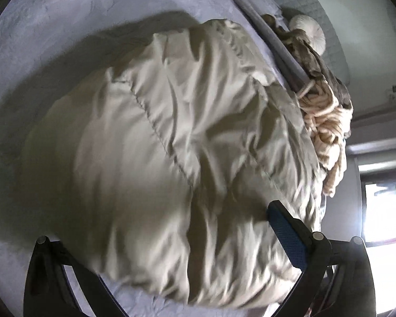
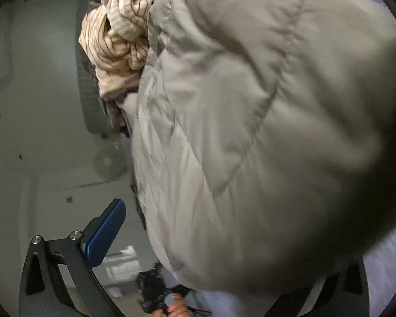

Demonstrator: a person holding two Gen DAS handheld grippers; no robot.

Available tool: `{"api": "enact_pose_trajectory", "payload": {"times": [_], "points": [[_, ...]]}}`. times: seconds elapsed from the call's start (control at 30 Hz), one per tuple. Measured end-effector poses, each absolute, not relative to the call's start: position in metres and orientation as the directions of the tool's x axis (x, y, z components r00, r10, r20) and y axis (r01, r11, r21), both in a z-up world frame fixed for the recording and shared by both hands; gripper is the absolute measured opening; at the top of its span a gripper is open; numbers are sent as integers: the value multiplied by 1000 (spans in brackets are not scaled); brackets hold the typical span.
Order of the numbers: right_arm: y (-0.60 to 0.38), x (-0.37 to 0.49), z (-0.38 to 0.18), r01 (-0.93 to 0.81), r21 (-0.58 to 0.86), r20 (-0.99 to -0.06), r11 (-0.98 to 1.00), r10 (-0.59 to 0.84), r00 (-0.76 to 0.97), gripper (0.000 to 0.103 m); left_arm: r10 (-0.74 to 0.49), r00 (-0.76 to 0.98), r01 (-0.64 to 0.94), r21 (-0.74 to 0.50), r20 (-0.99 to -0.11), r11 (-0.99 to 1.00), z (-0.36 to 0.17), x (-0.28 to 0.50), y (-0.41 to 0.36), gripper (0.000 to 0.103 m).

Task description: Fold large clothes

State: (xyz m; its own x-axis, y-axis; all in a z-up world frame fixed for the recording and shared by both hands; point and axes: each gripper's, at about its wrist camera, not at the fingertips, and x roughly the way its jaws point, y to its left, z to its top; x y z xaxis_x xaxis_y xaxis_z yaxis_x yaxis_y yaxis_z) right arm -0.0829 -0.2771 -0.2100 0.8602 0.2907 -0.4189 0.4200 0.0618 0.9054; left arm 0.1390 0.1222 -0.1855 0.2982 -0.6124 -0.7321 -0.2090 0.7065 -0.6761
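A puffy beige quilted jacket [image 1: 171, 145] lies bunched on a pale lavender bed sheet [image 1: 52, 39] and fills most of both views [image 2: 264, 119]. My left gripper [image 1: 195, 211] straddles the near end of it with jaws wide. Its right blue pad [image 1: 285, 227] shows its bare face beside the fabric, while the left fingertip is hidden under the jacket. My right gripper [image 2: 198, 206] also stands wide. Its left blue pad [image 2: 105, 232] hangs free in the air off the jacket's edge, and the other finger is hidden behind the jacket.
A cream striped knit garment [image 1: 324, 121] [image 2: 118, 39] and a brown one [image 1: 327, 71] are piled at the bed's edge beside the jacket. A round white cushion [image 1: 309, 34] lies beyond them. A bright window [image 1: 382, 206] is at the right. A hand [image 2: 177, 309] shows at the bottom.
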Motion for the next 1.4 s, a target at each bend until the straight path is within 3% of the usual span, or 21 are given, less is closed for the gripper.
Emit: {"api": "enact_pose_trajectory", "payload": {"times": [0.17, 0.23, 0.3, 0.4, 0.43, 0.5, 0.53, 0.6, 0.83, 1.4], "points": [[-275, -78, -215, 449, 890, -451, 79, 306, 839, 103, -580, 326, -235, -658, -747, 715, -191, 147, 118, 102], [-273, -72, -214, 464, 879, -472, 111, 331, 817, 103, -567, 337, -235, -651, -751, 722, -189, 148, 115, 83], [-272, -64, -214, 477, 870, -489, 126, 351, 799, 103, -579, 344, -216, -662, -739, 718, -184, 149, 115, 44], [-274, -62, -213, 490, 864, -498, 118, 352, 793, 98, -572, 365, -175, -658, -734, 732, -170, 148, 118, 23], [-274, -65, -213, 496, 861, -503, 118, 346, 792, 73, -565, 371, -151, -648, -737, 746, -165, 147, 118, 23], [-274, -67, -214, 514, 849, -521, 119, 349, 779, 45, -545, 385, -75, -613, -745, 786, -149, 145, 112, 20], [-274, -71, -215, 507, 856, -509, 105, 349, 787, 35, -538, 390, -52, -601, -747, 797, -144, 143, 110, 19], [-271, -77, -207, 493, 861, -504, 124, 335, 796, 28, -522, 404, 8, -568, -751, 823, -130, 139, 104, 18], [-256, -96, -185, 473, 862, -508, 184, 327, 797, 24, -531, 394, 108, -536, -750, 837, -103, 118, 112, 18], [-179, -206, -161, 594, 778, -627, 204, 310, 715, 24, -562, 211, 178, -534, -799, 826, -97, -6, 188, 18]]}}
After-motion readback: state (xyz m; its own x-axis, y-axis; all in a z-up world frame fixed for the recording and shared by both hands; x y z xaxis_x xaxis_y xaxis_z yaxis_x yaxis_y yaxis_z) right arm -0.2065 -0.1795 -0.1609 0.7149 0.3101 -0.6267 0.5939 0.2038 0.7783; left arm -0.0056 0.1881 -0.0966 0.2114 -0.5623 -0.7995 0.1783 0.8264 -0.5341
